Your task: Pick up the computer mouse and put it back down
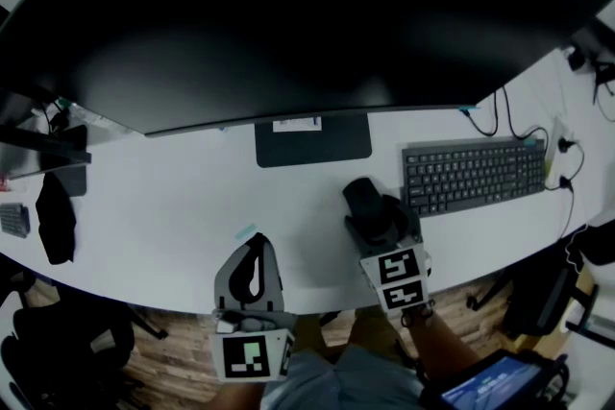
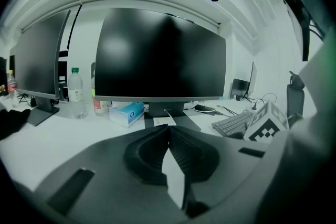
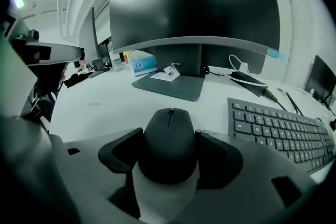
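Right gripper view has the computer mouse sitting squarely between the jaws of the right gripper, its scroll wheel pointing away toward the monitor; the dark pads lie against both flanks of the mouse, so the claw is closed on it at a wide setting, though how hard it squeezes cannot be read. The mouse appears to rest on the white desk, just beside the keyboard on its right and in front of the monitor's base plate. In the head view it shows just beyond that gripper, close to the keyboard's left end. The left gripper has its jaws shut together on nothing and hangs low over the near edge of the desk, well apart from the mouse. As a judgement, the grasp is the step in hand: the mouse is caught but not visibly lifted. The next move calls for a steady squeeze on the curved, smooth shell and a straight rise, keeping off the keyboard, then a level set-down
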